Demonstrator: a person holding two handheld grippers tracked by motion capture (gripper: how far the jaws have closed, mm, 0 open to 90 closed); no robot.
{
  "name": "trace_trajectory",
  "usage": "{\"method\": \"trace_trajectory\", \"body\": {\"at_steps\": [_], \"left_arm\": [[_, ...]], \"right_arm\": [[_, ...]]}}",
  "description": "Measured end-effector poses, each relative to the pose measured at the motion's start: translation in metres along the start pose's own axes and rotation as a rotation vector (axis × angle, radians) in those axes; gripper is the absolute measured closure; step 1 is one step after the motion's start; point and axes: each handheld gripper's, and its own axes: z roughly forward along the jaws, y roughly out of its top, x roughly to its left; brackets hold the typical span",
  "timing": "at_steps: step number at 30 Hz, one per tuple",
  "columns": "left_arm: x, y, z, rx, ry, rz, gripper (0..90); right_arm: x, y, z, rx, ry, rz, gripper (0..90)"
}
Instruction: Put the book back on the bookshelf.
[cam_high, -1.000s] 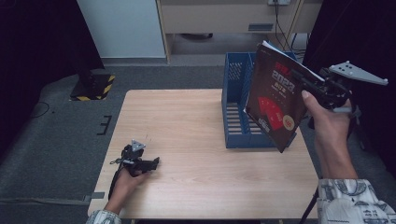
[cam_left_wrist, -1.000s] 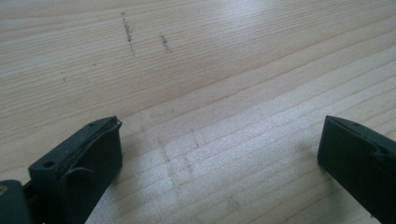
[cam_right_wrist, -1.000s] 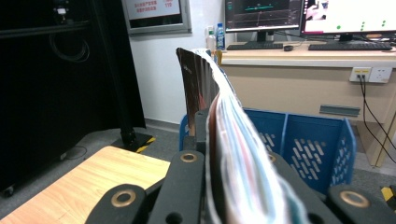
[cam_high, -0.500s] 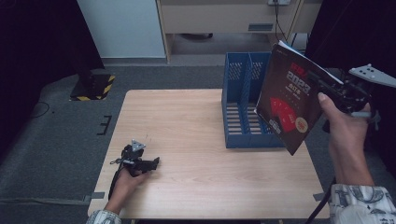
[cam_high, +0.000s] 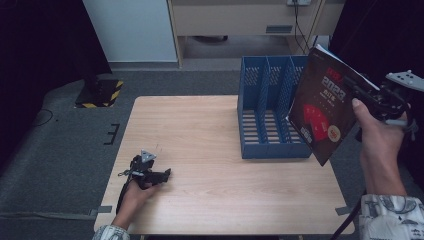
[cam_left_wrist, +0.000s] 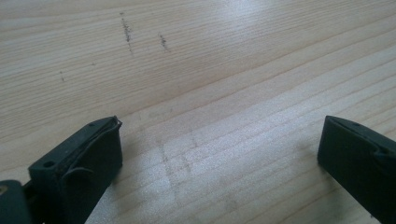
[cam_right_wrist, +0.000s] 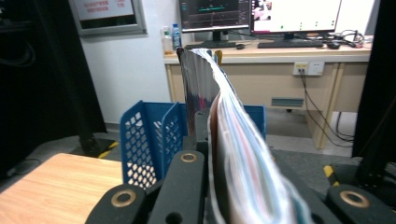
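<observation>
right gripper (cam_high: 374, 98) clamps magazine (cam_high: 322, 112) right of file rack (cam_high: 272, 117) | probably rightmost slot: lower edge-first, upright | left gripper (cam_high: 159, 175) open, idle

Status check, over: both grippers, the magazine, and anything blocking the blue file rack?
Right gripper shut on magazine, held up beside blue file rack. Left gripper open, resting on table. Rack slots look free, nothing blocking.
</observation>
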Motion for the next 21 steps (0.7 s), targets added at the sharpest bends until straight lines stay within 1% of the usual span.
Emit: {"method": "trace_trajectory", "body": {"at_steps": [3, 9, 12, 17, 21], "left_arm": [[0.000, 0.000, 0.000, 0.001, 0.000, 0.000, 0.0], [0.000, 0.000, 0.000, 0.001, 0.000, 0.000, 0.0], [0.000, 0.000, 0.000, 0.001, 0.000, 0.000, 0.0], [0.000, 0.000, 0.000, 0.001, 0.000, 0.000, 0.0], [0.000, 0.000, 0.000, 0.001, 0.000, 0.000, 0.0]], "right_arm": [[-0.001, 0.000, 0.006, 0.011, -0.019, -0.013, 87.1], [-0.007, -0.005, 0.021, 0.026, -0.055, -0.001, 87.1], [-0.008, -0.007, 0.028, 0.022, -0.077, -0.006, 87.1], [-0.010, -0.007, 0.040, 0.024, -0.106, 0.003, 87.1], [-0.011, -0.007, 0.050, 0.032, -0.128, -0.008, 87.1]]}}
